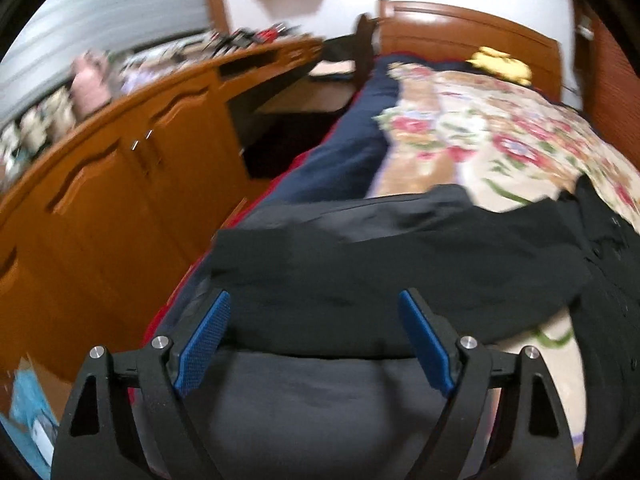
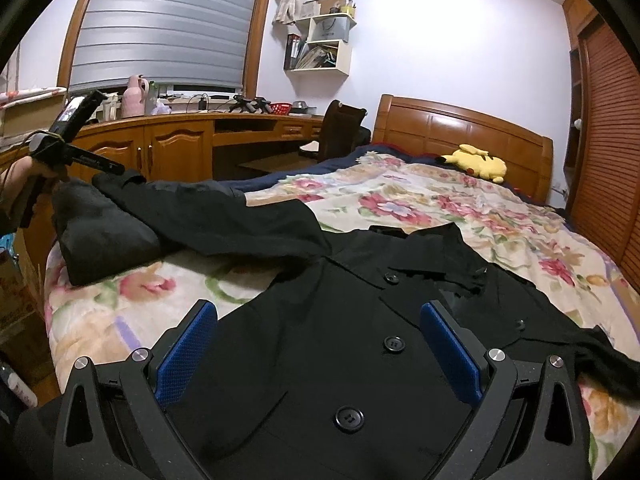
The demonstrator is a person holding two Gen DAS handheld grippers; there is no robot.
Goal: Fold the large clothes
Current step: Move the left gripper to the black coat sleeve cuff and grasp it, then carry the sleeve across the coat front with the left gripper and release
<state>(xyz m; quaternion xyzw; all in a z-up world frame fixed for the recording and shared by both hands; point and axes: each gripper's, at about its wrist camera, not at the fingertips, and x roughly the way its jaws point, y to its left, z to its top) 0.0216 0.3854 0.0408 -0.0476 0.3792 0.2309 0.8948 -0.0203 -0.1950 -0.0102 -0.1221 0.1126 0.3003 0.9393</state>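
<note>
A wide bed under a soft floral quilt carries a black buttoned shirt of smooth woven cloth, front up near the foot edge, collar toward the wooden headboard. Its long sleeve stretches toward the bed's left edge, cuff at the left gripper. Bare quilt lies open beyond the collar. Both the left and the right gripper hover with blue ribbed pads spread, holding nothing. A yellow plush toy rests by the headboard.

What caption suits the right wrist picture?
Open right gripper above a black buttoned coat spread on a floral bed.
</note>
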